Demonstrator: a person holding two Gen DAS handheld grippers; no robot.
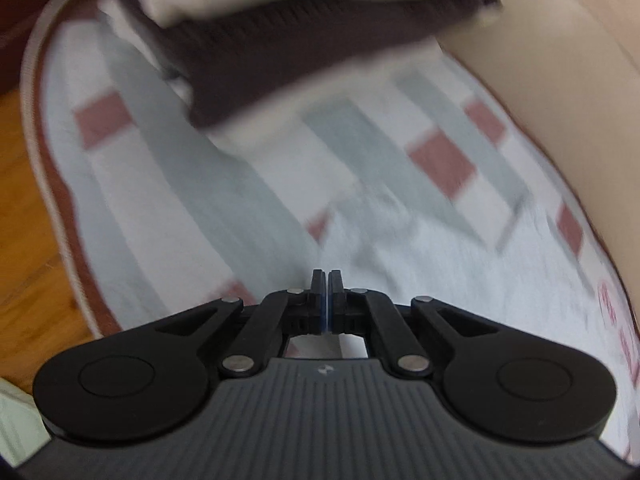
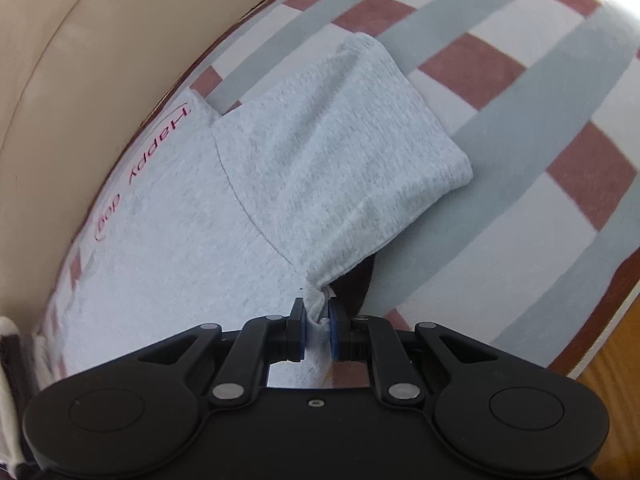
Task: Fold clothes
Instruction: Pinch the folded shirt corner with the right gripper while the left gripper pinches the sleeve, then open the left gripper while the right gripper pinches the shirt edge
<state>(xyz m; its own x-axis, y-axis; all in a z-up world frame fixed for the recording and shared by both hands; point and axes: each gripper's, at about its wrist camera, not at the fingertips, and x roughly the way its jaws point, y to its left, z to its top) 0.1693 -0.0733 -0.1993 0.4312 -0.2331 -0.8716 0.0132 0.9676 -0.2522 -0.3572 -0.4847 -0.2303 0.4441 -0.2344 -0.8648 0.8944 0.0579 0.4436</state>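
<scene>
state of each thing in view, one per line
left gripper: shut, nothing between its fingers
right gripper: shut on the grey shirt's edge
grey shirt: lying on the sheet, sleeve folded over, not yet fully folded
stack: folded, white piece on top of a dark one
sheet: spread flat under the shirt

A home: checked bedsheet [image 2: 520, 128], padded beige headboard [image 2: 80, 80], wooden floor [image 1: 24, 200], folded clothes stacked [image 1: 320, 20].

Both hand-held grippers closed.
The left hand-held gripper [image 1: 327, 280] had its jaws pressed together, empty; the right hand-held gripper [image 2: 318, 312] pinched cloth.
</scene>
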